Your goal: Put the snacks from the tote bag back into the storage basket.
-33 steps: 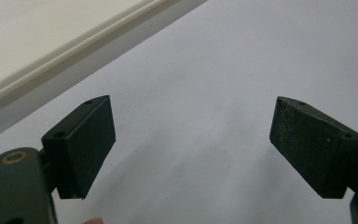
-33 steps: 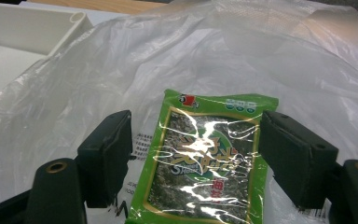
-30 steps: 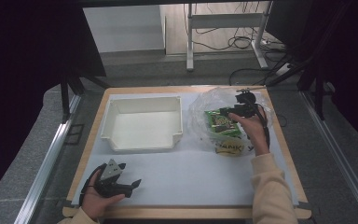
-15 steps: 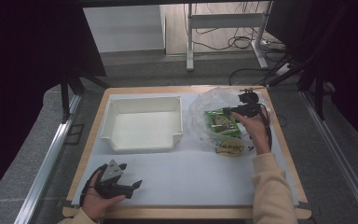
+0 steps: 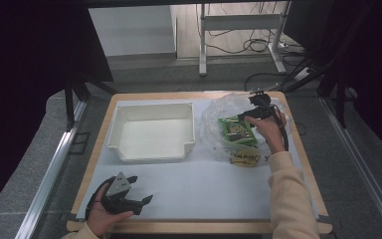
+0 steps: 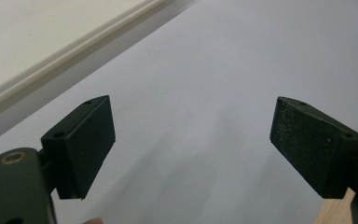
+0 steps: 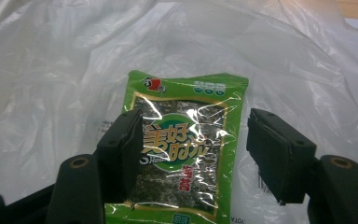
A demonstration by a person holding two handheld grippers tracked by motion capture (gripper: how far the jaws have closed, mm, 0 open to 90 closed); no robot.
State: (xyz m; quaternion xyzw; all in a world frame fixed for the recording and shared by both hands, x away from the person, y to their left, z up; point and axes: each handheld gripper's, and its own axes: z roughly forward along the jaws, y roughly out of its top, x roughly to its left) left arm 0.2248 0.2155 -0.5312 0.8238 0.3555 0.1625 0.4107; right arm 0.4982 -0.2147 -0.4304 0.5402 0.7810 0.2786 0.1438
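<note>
— Moved since a second ago? Barely: right gripper (image 5: 255, 110) nudged slightly over the snack packet (image 5: 237, 130).
— Packet's lie? Flat on the plastic bag (image 5: 219, 112), right of the tray (image 5: 151, 132), long axis running away from the person.
— Jaws? Spread wide either side of packet (image 7: 186, 154), not touching.
— Left gripper (image 5: 138, 191)? Resting low at near edge of the table (image 5: 199, 226), jaws apart, pointing right.

A white tray (image 5: 151, 132) sits on the surface (image 5: 204, 186). Right tongs (image 5: 256, 110) hover over a green packet (image 5: 237, 130) on a bag (image 5: 219, 112); left tongs (image 5: 142, 204) rest near the front edge.
</note>
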